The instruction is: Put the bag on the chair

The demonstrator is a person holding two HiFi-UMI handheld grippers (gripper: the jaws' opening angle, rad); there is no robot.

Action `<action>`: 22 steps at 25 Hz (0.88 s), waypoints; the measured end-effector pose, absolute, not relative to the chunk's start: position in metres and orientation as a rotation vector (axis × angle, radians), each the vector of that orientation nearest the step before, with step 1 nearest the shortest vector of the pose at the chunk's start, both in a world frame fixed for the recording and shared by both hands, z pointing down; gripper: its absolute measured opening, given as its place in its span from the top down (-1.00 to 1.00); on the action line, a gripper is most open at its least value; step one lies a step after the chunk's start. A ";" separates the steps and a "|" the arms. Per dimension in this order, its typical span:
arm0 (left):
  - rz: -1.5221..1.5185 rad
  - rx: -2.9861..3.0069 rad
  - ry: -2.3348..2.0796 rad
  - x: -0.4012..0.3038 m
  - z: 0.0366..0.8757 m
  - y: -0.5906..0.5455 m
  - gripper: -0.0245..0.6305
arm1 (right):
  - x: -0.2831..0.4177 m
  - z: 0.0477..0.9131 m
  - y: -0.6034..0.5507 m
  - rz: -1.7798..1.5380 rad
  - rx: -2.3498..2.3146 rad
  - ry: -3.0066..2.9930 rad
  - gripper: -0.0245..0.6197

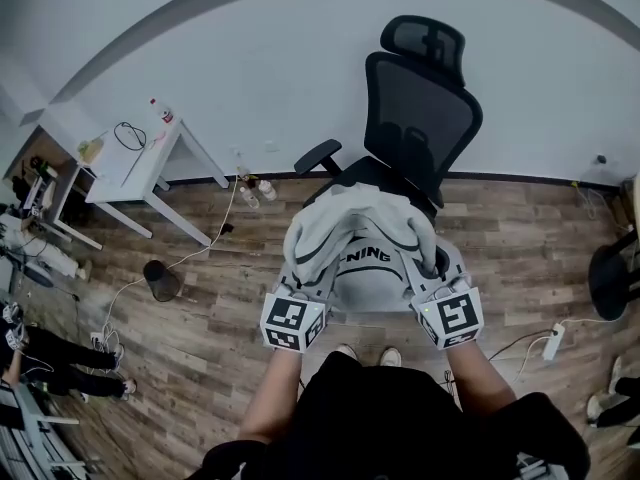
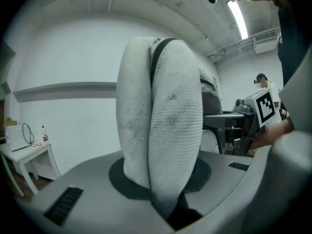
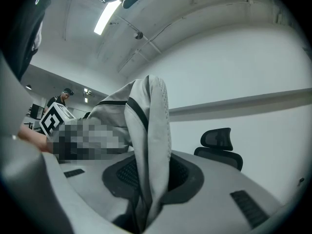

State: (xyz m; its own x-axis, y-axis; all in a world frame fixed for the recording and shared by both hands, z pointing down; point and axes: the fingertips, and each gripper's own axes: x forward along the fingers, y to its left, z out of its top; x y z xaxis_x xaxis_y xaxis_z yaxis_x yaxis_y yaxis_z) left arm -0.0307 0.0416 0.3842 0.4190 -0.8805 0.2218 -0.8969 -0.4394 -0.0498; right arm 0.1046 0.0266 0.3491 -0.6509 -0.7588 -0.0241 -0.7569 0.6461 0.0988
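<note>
A grey-white bag [image 1: 358,246] with black trim hangs between my two grippers, just in front of the black mesh office chair [image 1: 422,108]. Its far edge hides part of the chair's seat. My left gripper [image 1: 300,303] holds the bag's left side; in the left gripper view a thick fold of grey mesh fabric [image 2: 163,121] is pinched in the jaws [image 2: 165,201]. On the bag's right side my right gripper [image 1: 440,293] is shut on a thinner fold with a black stripe [image 3: 148,145], clamped in its jaws [image 3: 142,211]. The chair's headrest [image 3: 220,139] shows beyond it.
A white side table [image 1: 140,168] with a bottle and a cable stands at the left wall. On the wood floor are a black bin [image 1: 161,280], some bottles [image 1: 252,192] and a power strip [image 1: 552,341]. Another chair [image 1: 610,278] sits far right. People's legs [image 1: 55,356] show at left.
</note>
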 end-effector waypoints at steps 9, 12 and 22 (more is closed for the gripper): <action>0.310 2.570 -1.599 -0.045 0.394 -0.019 0.62 | 0.088 0.355 -0.033 -0.128 1.286 -2.796 0.61; 0.304 2.575 -1.571 -0.052 0.398 -0.044 0.62 | 0.080 0.357 -0.058 -0.127 1.294 -2.774 0.61; 0.329 2.645 -1.452 -0.083 0.400 -0.142 0.62 | 0.048 0.360 -0.147 -0.095 1.381 -2.684 0.61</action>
